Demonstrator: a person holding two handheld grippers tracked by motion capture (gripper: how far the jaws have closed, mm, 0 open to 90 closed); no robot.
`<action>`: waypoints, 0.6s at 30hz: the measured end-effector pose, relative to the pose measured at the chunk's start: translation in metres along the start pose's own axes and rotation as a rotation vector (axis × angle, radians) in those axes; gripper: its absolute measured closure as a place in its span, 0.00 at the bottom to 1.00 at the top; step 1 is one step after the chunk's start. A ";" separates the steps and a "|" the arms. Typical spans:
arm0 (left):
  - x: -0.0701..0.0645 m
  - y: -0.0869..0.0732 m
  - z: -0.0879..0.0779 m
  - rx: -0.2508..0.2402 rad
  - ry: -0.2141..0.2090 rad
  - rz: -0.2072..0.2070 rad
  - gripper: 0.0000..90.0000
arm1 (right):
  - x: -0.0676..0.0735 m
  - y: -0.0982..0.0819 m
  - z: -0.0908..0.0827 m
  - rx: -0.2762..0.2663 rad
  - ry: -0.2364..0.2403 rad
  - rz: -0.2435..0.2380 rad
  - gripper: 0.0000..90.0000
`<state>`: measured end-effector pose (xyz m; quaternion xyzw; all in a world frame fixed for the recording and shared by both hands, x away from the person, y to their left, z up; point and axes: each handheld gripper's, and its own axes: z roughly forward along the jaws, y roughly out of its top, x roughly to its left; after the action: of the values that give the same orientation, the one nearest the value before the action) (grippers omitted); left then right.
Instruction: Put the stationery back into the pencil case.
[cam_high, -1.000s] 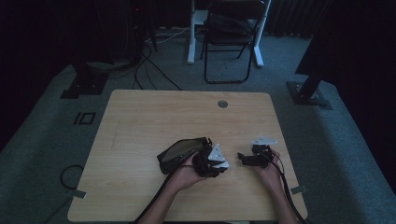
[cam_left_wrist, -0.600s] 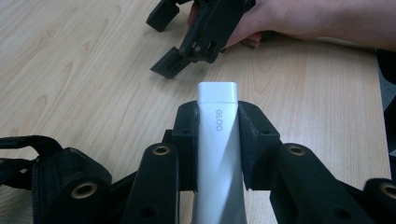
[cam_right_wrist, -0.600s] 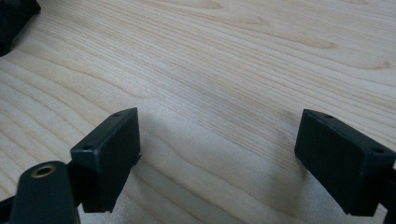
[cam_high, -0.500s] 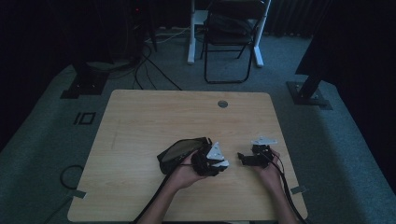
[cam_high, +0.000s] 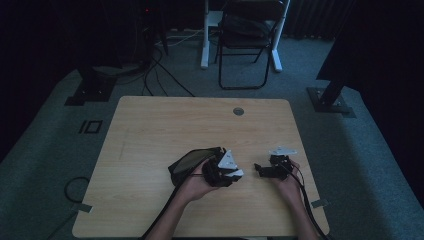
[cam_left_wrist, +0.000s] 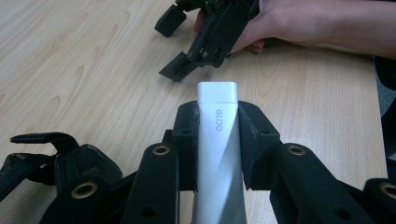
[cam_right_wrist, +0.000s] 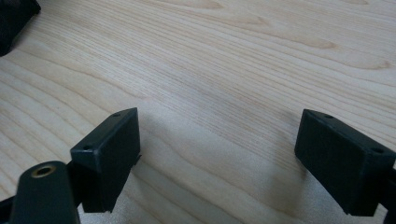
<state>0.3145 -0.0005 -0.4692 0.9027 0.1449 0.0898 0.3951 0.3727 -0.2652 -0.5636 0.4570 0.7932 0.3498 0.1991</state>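
In the left gripper view my left gripper (cam_left_wrist: 217, 128) is shut on a slim white bar (cam_left_wrist: 216, 100) marked GLOO, which sticks out past the pads above the wooden table (cam_left_wrist: 84, 70). In the high view that gripper (cam_high: 225, 171) sits at the near middle of the table, right beside a black pouch (cam_high: 189, 161). The pouch's edge (cam_left_wrist: 56, 161) shows low on the left in the left gripper view. My right gripper (cam_right_wrist: 219, 154) hovers just over the wood, open, with nothing between its pads. It lies to the right (cam_high: 260, 169), jaws pointing toward the left gripper, and shows across the table (cam_left_wrist: 173, 45).
The table (cam_high: 200, 125) has a round cable hole (cam_high: 238, 111) near its far edge. Beyond it stand a black folding chair (cam_high: 247, 45) and cables on the floor (cam_high: 165, 70). The person's forearms come in over the near edge.
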 end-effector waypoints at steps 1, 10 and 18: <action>0.000 0.000 0.000 0.000 0.000 0.000 0.79 | 0.000 0.000 0.000 0.000 0.000 0.000 0.16; 0.005 -0.001 -0.008 -0.015 0.017 -0.012 0.79 | 0.000 0.000 0.000 0.000 0.000 0.000 0.16; 0.007 -0.001 -0.015 -0.026 0.034 -0.018 0.79 | 0.000 0.000 0.000 0.000 0.000 -0.001 0.16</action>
<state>0.3172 0.0129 -0.4598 0.8945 0.1585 0.1034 0.4050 0.3728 -0.2653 -0.5637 0.4564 0.7934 0.3499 0.1993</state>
